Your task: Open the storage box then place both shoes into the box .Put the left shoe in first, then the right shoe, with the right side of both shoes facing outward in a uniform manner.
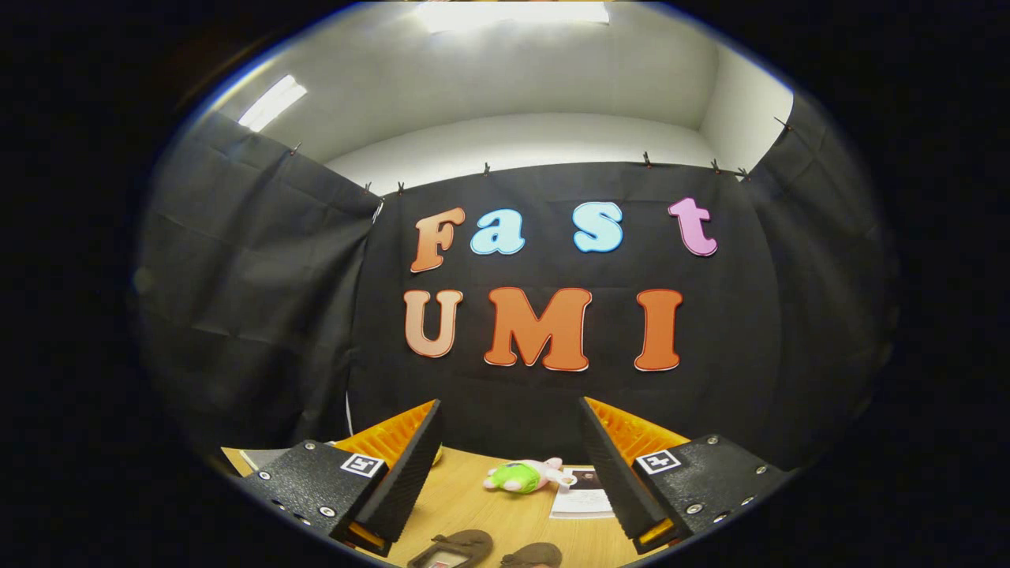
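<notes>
Pale wood makes up the table [473, 505] that runs below the gripper [511, 465], and it is the only surface on which anything rests here. The gripper is held level above it, tilted up enough that the black cloth wall [260, 315] of the booth takes most of what lies ahead, with a white ceiling [536, 79] and two bright light panels above the cloth. The jaws stand wide apart, released, with a broad gap between the two fingers [410, 473]; nothing sits in that gap at finger level and neither finger touches any object. Down on the table, seen through the gap, two dark brown shoes [454, 548] lie side by side close beneath the fingers, the left-hand one showing a lighter insole through its opening, the other [533, 556] just beside it and partly cut off. Beyond the shoes, farther across the table and still between the fingers, a small plush toy [525, 476] with a green body and pink limbs lies on its side. Just beside the toy, toward the right finger, a sheet of paper [582, 497] with a dark printed picture lies flat on the wood, its far corner hidden behind that finger. Whether the shoes touch each other cannot be told.
</notes>
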The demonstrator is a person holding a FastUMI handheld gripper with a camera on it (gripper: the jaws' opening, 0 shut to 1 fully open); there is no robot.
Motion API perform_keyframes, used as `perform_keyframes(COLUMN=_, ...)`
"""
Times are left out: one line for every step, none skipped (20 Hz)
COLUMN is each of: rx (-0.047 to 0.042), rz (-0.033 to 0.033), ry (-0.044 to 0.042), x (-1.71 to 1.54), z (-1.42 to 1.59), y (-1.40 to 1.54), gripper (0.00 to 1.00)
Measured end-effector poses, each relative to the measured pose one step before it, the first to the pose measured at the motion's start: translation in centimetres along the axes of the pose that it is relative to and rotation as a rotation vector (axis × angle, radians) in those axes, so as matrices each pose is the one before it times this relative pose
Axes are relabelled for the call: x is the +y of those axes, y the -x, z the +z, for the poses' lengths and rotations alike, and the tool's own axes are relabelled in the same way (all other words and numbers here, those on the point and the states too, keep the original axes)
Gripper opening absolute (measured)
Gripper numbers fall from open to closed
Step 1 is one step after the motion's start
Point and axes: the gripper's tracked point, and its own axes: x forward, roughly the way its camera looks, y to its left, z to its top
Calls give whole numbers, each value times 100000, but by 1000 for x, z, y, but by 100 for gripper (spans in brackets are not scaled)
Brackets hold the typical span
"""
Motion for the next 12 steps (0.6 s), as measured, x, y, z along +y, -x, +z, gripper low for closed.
perform_keyframes(rx=1432, rz=1677, ry=-596, x=566, z=-446, y=-133, gripper=100)
perform_keyframes(rx=1718, rz=1629, ry=-761, x=559, z=-543, y=-100, gripper=100)
perform_keyframes(rx=2235, rz=1553, ry=-863, x=563, z=-577, y=-147, gripper=100)
perform_keyframes(rx=2349, rz=1632, ry=-1215, x=572, z=-750, y=-150, gripper=100)
perform_keyframes(rx=2799, rz=1908, ry=-1522, x=702, z=-796, y=-358, gripper=100)
perform_keyframes(rx=3008, rz=2294, ry=-1726, x=753, z=-909, y=-216, gripper=100)
perform_keyframes(rx=3209, rz=2272, ry=-1918, x=646, z=-849, y=-418, gripper=100)
perform_keyframes(rx=3217, rz=2141, ry=-2021, x=619, z=-931, y=-406, gripper=100)
perform_keyframes(rx=3083, rz=1815, ry=-1973, x=587, z=-950, y=-429, gripper=100)
perform_keyframes(rx=3012, rz=1613, ry=-1873, x=420, z=-946, y=-543, gripper=100)
perform_keyframes(rx=3670, rz=236, ry=-1335, x=139, z=-992, y=-646, gripper=100)
perform_keyframes(rx=3523, rz=-578, ry=-1186, x=-114, z=-1136, y=-439, gripper=100)
